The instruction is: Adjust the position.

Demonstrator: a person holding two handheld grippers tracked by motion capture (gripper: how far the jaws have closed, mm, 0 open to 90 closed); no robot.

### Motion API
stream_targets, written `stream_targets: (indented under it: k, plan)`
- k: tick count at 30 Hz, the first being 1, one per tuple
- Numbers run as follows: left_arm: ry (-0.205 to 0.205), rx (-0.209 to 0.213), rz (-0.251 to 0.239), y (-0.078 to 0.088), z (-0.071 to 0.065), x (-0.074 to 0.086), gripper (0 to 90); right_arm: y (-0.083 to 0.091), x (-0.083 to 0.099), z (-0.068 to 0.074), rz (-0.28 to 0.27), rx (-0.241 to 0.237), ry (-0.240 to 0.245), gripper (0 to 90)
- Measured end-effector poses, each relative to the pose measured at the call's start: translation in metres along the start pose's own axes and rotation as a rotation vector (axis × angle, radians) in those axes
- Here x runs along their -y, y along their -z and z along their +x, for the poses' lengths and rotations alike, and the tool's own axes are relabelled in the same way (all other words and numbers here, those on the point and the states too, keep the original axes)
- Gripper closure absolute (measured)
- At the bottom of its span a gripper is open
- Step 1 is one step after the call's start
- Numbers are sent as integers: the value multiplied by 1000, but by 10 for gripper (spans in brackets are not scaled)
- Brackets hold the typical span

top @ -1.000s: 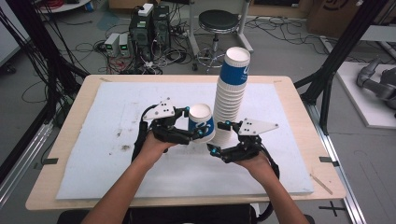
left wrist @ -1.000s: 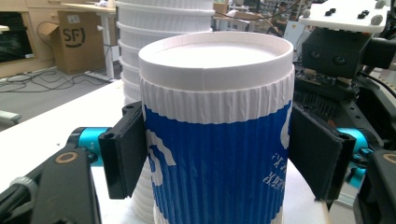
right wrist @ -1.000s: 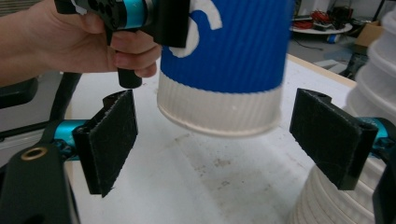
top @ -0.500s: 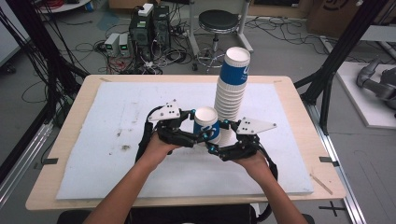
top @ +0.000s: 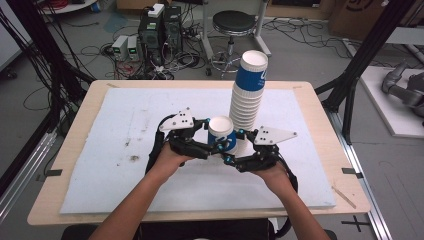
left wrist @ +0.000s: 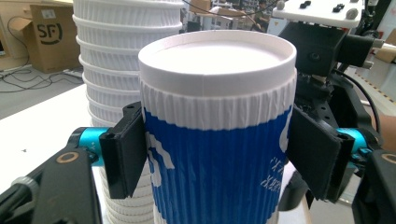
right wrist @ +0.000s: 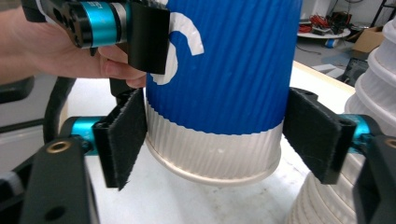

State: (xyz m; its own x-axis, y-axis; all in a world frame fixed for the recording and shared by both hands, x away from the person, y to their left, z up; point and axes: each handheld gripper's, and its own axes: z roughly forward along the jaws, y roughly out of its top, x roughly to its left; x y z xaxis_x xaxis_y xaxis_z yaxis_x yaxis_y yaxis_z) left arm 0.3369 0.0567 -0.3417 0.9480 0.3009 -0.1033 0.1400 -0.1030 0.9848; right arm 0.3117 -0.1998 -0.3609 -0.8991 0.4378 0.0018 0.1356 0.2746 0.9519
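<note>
While the left gripper (top: 216,146) clamps the cup (top: 223,134) on its blue band, pads pressed on both sides, the right gripper (top: 229,159) has just been closing around the white base of the same cup. In the right gripper view its near pad touches the wall and the far pad looks a hair off, so I read it as not yet gripping.

Cup sits upright, lifted just off the mat (top: 120,125), right beside the stack (top: 246,100) and in front of it.

How to do the handover well:
1. Keep the left grip steady until both right pads seat flat on the ribbed base.
2. Close gently; thin paper wall dents easily.
3. Keep right pads below the left ones so the 2 sets of jaws don't clash.
4. Release left only once right holds, and keep the cup vertical and clear of the stack.
</note>
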Motion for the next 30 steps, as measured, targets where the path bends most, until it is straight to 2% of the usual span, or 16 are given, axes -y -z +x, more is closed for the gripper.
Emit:
stream_targets:
  k: [6,11,16,19,21,22,23,24,25,26,27,28,29,30]
  plan:
    - [1,0,7,0,0,2,264,2,-1,0,25,11,20,287]
    - [-9,-1,29,2,0,2,243,1,-2,0,39,-2,32,301]
    - [-33,8,74,3,-1,-2,218,2,-2,0,47,-22,45,314]
    - [-44,7,84,3,-1,-6,214,3,-2,0,53,-24,47,314]
    - [-64,7,103,4,0,-10,206,5,-2,-1,58,-27,53,313]
    - [-57,27,121,4,1,-14,207,8,-3,-2,68,-33,57,314]
    - [-57,27,121,4,1,-14,219,8,-3,-2,68,-33,57,314]
    - [-54,59,141,1,3,-16,230,9,-4,-2,72,-45,57,314]
    - [-54,59,141,1,3,-16,241,9,-4,-2,72,-45,57,314]
    - [-69,68,151,0,3,-17,260,7,-5,-3,92,-43,81,314]
    - [-72,80,155,0,4,-18,260,7,-5,-3,92,-43,81,314]
    - [-74,82,161,-1,4,-18,273,8,-6,-4,112,-39,110,314]
    - [-83,86,168,-1,5,-18,273,8,-6,-4,112,-39,110,314]
    - [-64,93,157,-1,6,-18,278,10,-7,-5,122,-37,127,301]
